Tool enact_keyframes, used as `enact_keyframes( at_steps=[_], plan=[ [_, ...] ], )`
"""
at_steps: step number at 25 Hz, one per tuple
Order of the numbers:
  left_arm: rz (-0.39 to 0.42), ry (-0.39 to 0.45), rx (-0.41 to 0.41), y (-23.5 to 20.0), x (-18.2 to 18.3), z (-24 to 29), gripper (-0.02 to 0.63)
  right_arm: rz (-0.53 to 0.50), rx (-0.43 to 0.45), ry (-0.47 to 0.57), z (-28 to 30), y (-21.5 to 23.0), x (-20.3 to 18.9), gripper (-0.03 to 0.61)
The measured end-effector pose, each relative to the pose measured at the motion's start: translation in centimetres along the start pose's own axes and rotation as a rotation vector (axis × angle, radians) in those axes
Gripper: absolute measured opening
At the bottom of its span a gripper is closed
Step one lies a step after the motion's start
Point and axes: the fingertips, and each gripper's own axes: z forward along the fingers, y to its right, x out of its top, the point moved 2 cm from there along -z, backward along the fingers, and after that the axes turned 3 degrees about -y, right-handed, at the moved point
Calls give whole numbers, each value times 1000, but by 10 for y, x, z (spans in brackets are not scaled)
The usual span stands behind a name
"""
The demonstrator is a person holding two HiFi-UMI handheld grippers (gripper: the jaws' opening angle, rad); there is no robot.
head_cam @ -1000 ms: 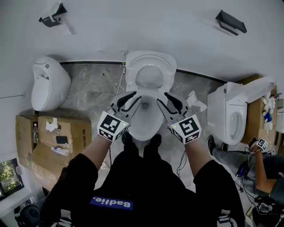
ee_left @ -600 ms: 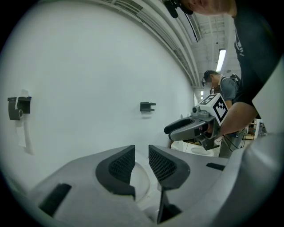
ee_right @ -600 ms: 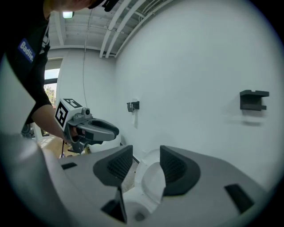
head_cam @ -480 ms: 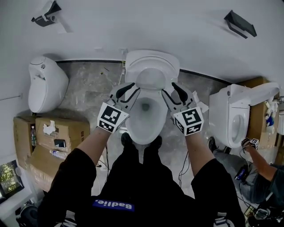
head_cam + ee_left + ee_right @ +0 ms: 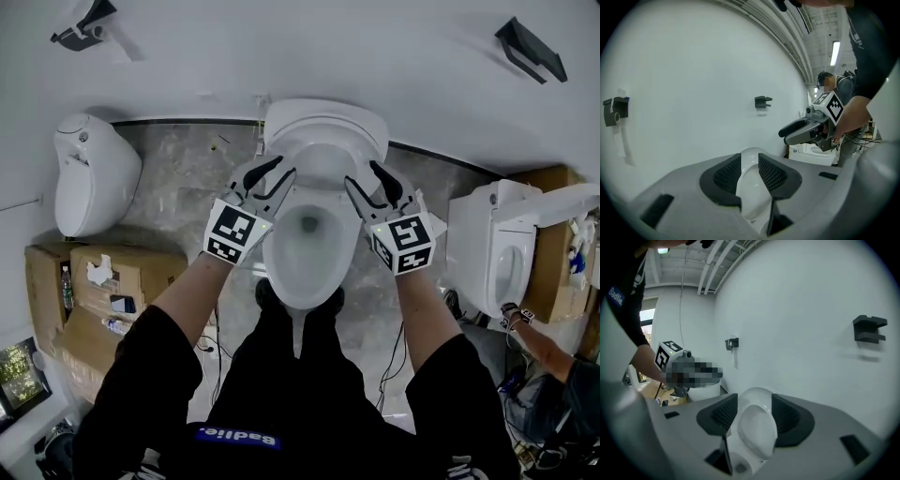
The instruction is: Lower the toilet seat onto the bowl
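Observation:
The white toilet stands in the middle of the head view, its seat (image 5: 325, 141) raised against the wall above the open bowl (image 5: 302, 246). My left gripper (image 5: 284, 169) is at the seat's left side and its jaws are opening. The seat's edge (image 5: 751, 187) shows between its pads (image 5: 726, 174); I cannot tell whether they touch it. My right gripper (image 5: 363, 176) is at the seat's right side, jaws also opening and wide apart. The seat (image 5: 757, 427) lies in the gap between its pads (image 5: 787, 418), apart from them. Each gripper shows in the other's view: the right gripper (image 5: 802, 131) and the left gripper (image 5: 670, 357).
Another white toilet (image 5: 92, 173) stands at the left and a third (image 5: 492, 251) at the right. Cardboard boxes (image 5: 141, 281) lie at the lower left. A person's arm (image 5: 544, 342) shows at the lower right. Black brackets (image 5: 532, 49) hang on the wall. My own legs stand before the bowl.
Both grippers have moved up from over the bowl to the two sides of the raised seat. Their jaws stand wider apart, the right one most.

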Motion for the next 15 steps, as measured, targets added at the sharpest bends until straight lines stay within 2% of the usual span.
enact_keyframes(
  at_steps=[7,15],
  plan=[
    [17,-32,15,-30,-22,37,106,-38,-54,-48,36,25,-21,204],
    [79,-76,11,-59,-41,80,117,-100,-98,-98,66,59,-42,204]
  ],
)
